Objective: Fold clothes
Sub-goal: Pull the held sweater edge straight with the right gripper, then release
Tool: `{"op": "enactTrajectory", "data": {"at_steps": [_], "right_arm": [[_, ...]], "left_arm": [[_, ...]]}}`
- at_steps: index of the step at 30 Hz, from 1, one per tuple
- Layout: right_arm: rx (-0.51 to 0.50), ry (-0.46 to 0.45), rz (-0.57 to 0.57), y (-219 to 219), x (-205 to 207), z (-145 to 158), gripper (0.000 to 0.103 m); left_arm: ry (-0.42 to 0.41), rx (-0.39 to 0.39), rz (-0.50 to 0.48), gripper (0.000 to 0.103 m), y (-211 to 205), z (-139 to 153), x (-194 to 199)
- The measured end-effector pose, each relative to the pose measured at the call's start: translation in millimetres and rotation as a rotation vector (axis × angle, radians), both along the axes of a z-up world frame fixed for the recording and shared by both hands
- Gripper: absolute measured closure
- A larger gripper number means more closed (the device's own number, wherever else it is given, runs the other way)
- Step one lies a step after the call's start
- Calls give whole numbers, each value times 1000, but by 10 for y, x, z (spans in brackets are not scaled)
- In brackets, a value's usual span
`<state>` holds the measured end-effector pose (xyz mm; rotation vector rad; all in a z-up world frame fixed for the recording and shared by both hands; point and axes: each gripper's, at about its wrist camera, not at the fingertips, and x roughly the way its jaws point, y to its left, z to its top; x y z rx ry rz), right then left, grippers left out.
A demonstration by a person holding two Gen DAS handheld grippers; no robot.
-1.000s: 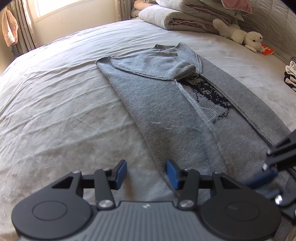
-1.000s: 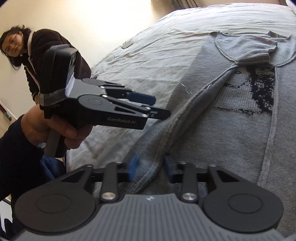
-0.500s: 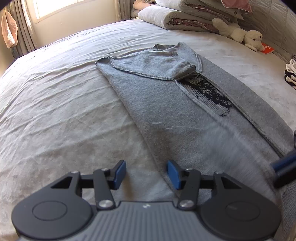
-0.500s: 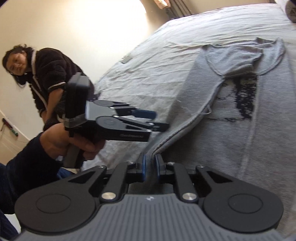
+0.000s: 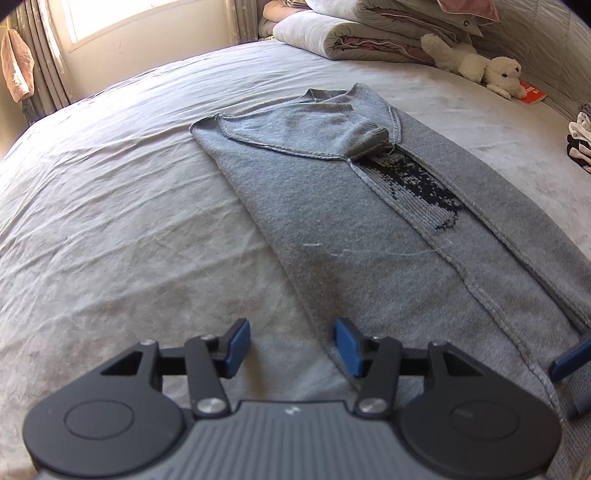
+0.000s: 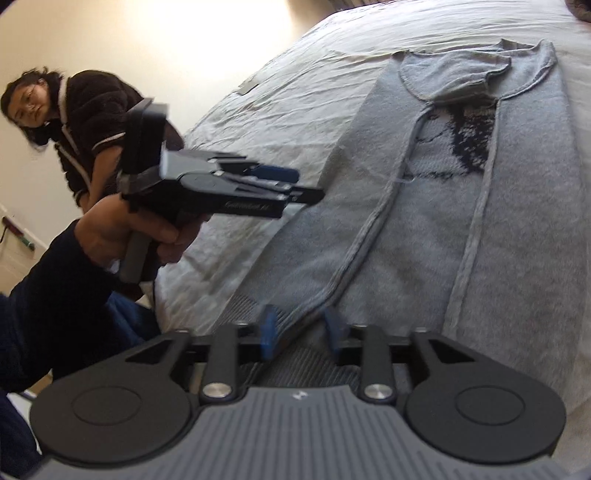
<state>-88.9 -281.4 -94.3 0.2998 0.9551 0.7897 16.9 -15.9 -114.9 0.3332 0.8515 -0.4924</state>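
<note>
The right gripper (image 6: 301,334) jaws have parted around the sweater (image 6: 424,236) hem.

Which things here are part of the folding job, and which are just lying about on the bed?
Part of the job:
- grey sweater, both sides folded in
- left gripper, open at the sweater's hem
- right gripper, open at the hem

Just lying about:
- folded quilts
- plush dog
- orange booklet
- small pile of clothes
- pink towel by the window
</note>
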Motion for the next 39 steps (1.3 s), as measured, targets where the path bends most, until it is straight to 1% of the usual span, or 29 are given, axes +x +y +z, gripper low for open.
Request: {"op": "enactTrajectory", "data": {"at_steps": [2,4,5,6,7,9,14,17,21,23,24,29,32,34,37,38,39], "right_arm": [[7,-1,16,72,-51,-37,50],[3,8,-9,160,-71,-100,51],[-21,-2,-15,228,-92,-125,66],[-50,-19,-6,287,-118,-123,87],[-71,-32,-1,322,-141,-106,87],[-73,-49,-8,296,-170,-50,90],[-74,-88,-43,143,-240,116,91],[-106,-68,-39,117,-226,101,96],[-204,-41,19,280,-217,-53,96],[-190,-49,-1,217,-190,-24,95],[-183,-54,-11,186,-177,-9,89],[-151,-73,-58,34,-110,58,88],[-219,-36,-28,118,-58,-61,87],[-232,-47,-19,134,-52,-55,85],[-207,-92,-47,56,-57,64,84],[-201,-105,-67,11,-51,100,81],[-213,-111,-97,-36,-38,114,75]], "left_arm": [[-2,4,1,50,-12,1,-4],[-3,8,3,50,-24,2,-7],[-4,10,4,50,-29,2,-8],[-5,11,4,50,-31,4,-10],[-5,10,4,50,-26,7,-14],[-7,11,2,50,-18,10,-24],[-36,41,-18,50,-54,20,-99],[-57,65,-30,50,-85,18,-142],[-49,66,-27,50,-88,42,-142],[-46,52,-28,50,-91,71,-174],[-52,45,-40,49,-100,88,-209],[-119,37,-142,44,-243,121,-456],[-132,66,-186,44,-392,26,-545],[-162,96,-188,44,-468,-10,-590],[-152,83,-172,44,-484,34,-590],[-148,69,-179,44,-476,45,-594],[-148,66,-195,44,-478,43,-610]]}}
